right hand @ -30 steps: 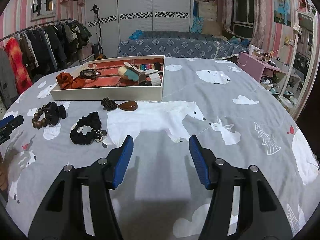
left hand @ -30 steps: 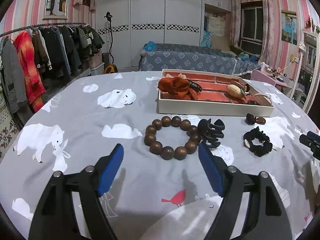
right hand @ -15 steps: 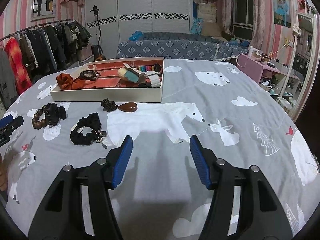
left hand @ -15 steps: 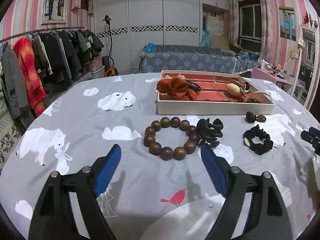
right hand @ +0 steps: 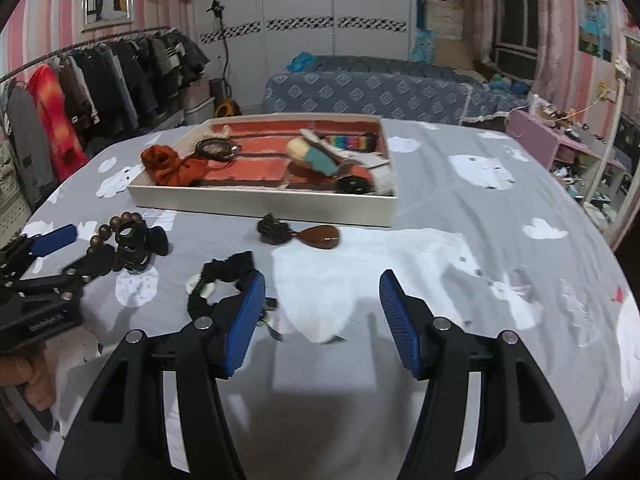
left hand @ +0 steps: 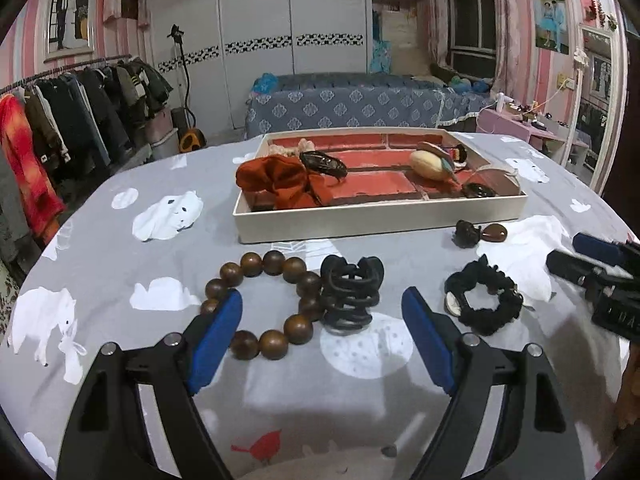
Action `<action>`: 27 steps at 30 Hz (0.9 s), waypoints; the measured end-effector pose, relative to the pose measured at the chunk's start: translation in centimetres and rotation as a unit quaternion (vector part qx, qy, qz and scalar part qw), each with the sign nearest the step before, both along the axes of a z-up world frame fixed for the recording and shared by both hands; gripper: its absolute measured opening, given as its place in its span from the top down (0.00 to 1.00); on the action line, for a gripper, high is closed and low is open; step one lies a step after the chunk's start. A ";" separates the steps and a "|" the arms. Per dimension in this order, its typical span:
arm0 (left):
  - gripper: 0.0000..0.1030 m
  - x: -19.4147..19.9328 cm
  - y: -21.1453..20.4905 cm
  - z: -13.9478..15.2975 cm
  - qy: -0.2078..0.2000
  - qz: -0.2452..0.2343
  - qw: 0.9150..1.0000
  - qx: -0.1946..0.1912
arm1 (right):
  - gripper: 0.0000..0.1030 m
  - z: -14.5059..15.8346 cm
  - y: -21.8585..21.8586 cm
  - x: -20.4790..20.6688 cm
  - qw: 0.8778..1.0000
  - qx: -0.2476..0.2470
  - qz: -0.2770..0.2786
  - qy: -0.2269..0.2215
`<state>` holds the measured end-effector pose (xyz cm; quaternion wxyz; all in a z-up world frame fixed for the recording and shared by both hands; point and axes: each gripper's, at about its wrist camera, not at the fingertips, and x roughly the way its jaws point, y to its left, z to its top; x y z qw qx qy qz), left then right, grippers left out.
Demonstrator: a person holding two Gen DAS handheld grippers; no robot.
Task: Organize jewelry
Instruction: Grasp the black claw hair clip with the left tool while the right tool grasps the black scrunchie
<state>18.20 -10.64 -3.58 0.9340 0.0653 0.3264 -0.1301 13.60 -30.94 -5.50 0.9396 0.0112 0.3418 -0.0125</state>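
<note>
So we judge the job partly done. The cream-walled tray (left hand: 376,226), lined in brick-red and split by low dividers, already holds a rust-orange fabric flower (left hand: 280,180), a dark oval bangle (left hand: 324,162), a pale egg-shaped piece (left hand: 430,164) and a few smaller bits we cannot name. Four pieces still lie loose on the grey, bear-printed cloth (left hand: 160,264).

In the left wrist view our left gripper (left hand: 322,336) has its blue pads wide apart with nothing pressed between them; the jaws have just opened a little further. At twelve o'clock from it sit the wooden bead bracelet (left hand: 264,304), round, glossy brown beads in a ring, and touching its right side the black claw clip (left hand: 350,296), hard plastic with curved interlocking teeth. At two o'clock lies the black scrunchie (left hand: 484,300), soft, ruffled fabric with a pale patch on its left. Farther, near the tray's front wall, rests a brown teardrop pendant (left hand: 494,234), smooth and shiny, joined to a dark knotted tuft.

In the right wrist view our right gripper (right hand: 322,316) also stands apart and empty, its ribbed blue pads clear of everything; the scrunchie (right hand: 224,276) lies at ten o'clock, partly behind the left pad, and the pendant (right hand: 320,236) at twelve.

We read the left hand as lining up on the bracelet or the clip; which one, we cannot tell.
</note>
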 end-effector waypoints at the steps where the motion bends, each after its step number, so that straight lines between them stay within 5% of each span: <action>1: 0.22 0.3 -0.1 0.0 0.002 0.002 1.000 0.000 | 0.43 -0.2 0.2 0.4 1.000 0.001 0.004 0.005; 8: 0.22 2.2 -0.9 -0.8 0.022 0.006 1.000 0.013 | 0.46 -1.6 2.0 3.0 0.999 0.003 0.032 0.039; 11: 0.23 2.9 -1.3 -1.3 0.034 0.000 0.999 0.011 | 0.60 -2.9 2.7 4.6 0.996 -0.008 0.041 0.074; 15: 0.57 3.8 -1.8 -2.0 0.058 -0.016 0.998 0.010 | 0.89 -3.5 3.0 5.7 0.994 -0.014 0.056 0.093; 18: 0.65 4.1 -2.0 -2.0 0.058 -0.027 0.998 0.006 | 0.90 -3.3 2.4 6.3 0.995 -0.009 0.050 0.090; 27: 0.65 3.6 -1.8 -1.3 0.047 -0.026 0.999 -0.004 | 0.91 -2.3 1.3 5.8 0.996 0.013 0.048 0.068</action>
